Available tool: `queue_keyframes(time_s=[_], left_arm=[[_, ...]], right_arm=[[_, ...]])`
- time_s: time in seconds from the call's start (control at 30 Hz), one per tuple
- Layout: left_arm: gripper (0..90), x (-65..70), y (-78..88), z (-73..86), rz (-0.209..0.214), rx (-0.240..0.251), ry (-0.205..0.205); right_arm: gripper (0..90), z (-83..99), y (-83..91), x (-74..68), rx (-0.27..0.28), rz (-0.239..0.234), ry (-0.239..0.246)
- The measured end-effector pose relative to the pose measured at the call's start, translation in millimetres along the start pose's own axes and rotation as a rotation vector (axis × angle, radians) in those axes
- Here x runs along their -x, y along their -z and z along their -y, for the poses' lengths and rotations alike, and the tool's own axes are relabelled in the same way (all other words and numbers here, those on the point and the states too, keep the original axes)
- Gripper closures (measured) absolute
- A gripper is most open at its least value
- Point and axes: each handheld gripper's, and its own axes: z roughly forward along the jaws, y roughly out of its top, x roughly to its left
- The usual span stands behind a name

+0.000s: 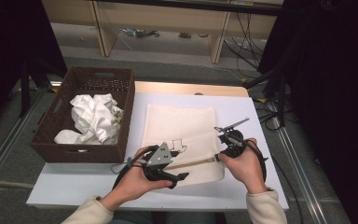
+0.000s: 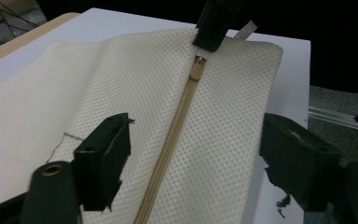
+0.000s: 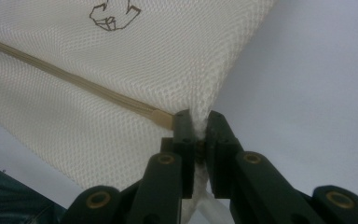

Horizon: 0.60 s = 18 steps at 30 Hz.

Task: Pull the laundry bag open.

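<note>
High view: a cream mesh laundry bag point(image 1: 182, 135) is laid flat on the white table top point(image 1: 74, 186), just to the right of a brown woven basket point(image 1: 56, 126). A tan zipper point(image 1: 193, 162) is run along the bag's near edge, and a small dark outline drawing point(image 1: 178, 145) is printed on the mesh above it. The bag's near right corner is pinched by the right gripper point(image 1: 224, 140), which is held in the person's right hand point(image 1: 242, 163). The left gripper point(image 1: 168, 172), held in the left hand point(image 1: 135, 179), is placed over the bag's near left part, its grey three-cornered plate point(image 1: 161, 155) facing up.

Left gripper view: the zipper point(image 2: 170, 144) is seen running lengthwise between the two black jaws, which are spread wide apart on either side of it; no mesh is pressed by either pad. The zipper's closed end point(image 2: 196, 70) is seen just before the right gripper point(image 2: 214, 23), which is clamped on the far corner of the bag point(image 2: 121, 88).

Right gripper view: the jaws are pressed together on a bunched fold of mesh point(image 3: 200, 116) at the bag's corner, just beside the zipper's end point(image 3: 163, 119). The zipper point(image 3: 70, 79) is led away diagonally to the upper left, and the outline drawing point(image 3: 114, 16) is seen near the top edge.

Surroundings: crumpled white cloth point(image 1: 95, 119) is held in the basket. Wooden shelving point(image 1: 168, 23) and loose cables point(image 1: 247, 42) are seen on the floor beyond the table.
</note>
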Motion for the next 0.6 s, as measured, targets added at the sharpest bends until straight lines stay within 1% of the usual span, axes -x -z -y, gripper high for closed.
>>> queue_keyframes(time_s=[0.03,0.07,0.1,0.13,0.17,0.23,0.27,0.3,0.33,0.37,0.4,0.43,0.47,0.5,0.53,0.57,0.6], left_arm=[[30.6,0.2,-4.2,-2.0,0.003,-0.007,-0.013],[31.5,0.6,-8.6,-3.9,0.011,-0.011,-0.022],[32.2,0.9,-12.1,-5.6,0.006,-0.015,-0.03],[32.7,1.3,-15.8,-7.2,0.019,-0.02,-0.031],[33.7,1.9,-19.2,-8.1,0.033,-0.03,-0.027],[34.7,3.0,-25.9,-9.6,0.038,-0.027,-0.019],[35.4,1.8,-28.1,-11.2,0.042,-0.041,-0.033],[37.2,1.7,-31.2,-11.8,0.038,-0.037,-0.041],[37.2,1.3,-33.7,-12.6,0.04,-0.043,-0.058],[38.6,2.0,-37.2,-12.9,0.03,-0.034,-0.062],[38.6,1.2,-39.2,-14.4,0.034,-0.048,-0.076],[39.7,1.7,-42.4,-15.0,0.028,-0.036,-0.072],[40.7,0.7,-46.6,-16.7,0.029,-0.043,-0.089],[41.1,0.7,-46.6,-16.7,0.029,-0.043,-0.089],[41.1,0.8,-49.3,-17.1,0.021,-0.032,-0.086],[41.6,-0.1,-50.8,-18.1,0.016,-0.037,-0.09],[42.4,-1.1,-53.3,-18.5,0.01,-0.028,-0.096]], right_arm=[[84.7,-0.1,0.4,-0.5,-0.004,-0.004,-0.002],[84.7,0.2,-0.3,1.1,0.016,-0.003,0.016],[84.8,0.8,0.9,2.5,0.017,-0.033,0.035],[84.7,1.0,0.9,2.1,0.015,-0.032,0.023],[84.7,0.9,0.9,2.7,0.018,-0.036,0.036],[84.7,1.0,0.7,1.4,0.01,-0.033,0.021],[84.7,0.7,-0.5,1.0,0.011,-0.015,0.027],[84.7,0.6,-1.4,2.1,0.016,-0.009,0.05],[84.7,0.6,-1.4,2.1,0.016,-0.009,0.05],[84.7,0.6,-1.1,1.3,0.015,-0.009,0.049],[84.7,0.6,-1.1,1.3,0.015,-0.009,0.049],[84.7,1.1,0.2,1.2,0.019,-0.03,0.063],[84.7,1.0,0.6,0.5,0.018,-0.033,0.058],[84.7,1.0,0.6,0.5,0.018,-0.033,0.058],[84.7,1.2,-0.1,0.8,0.022,-0.02,0.066],[84.7,1.3,0.0,-0.4,0.02,-0.006,0.047],[84.7,1.3,0.2,-0.7,0.018,-0.004,0.047]])
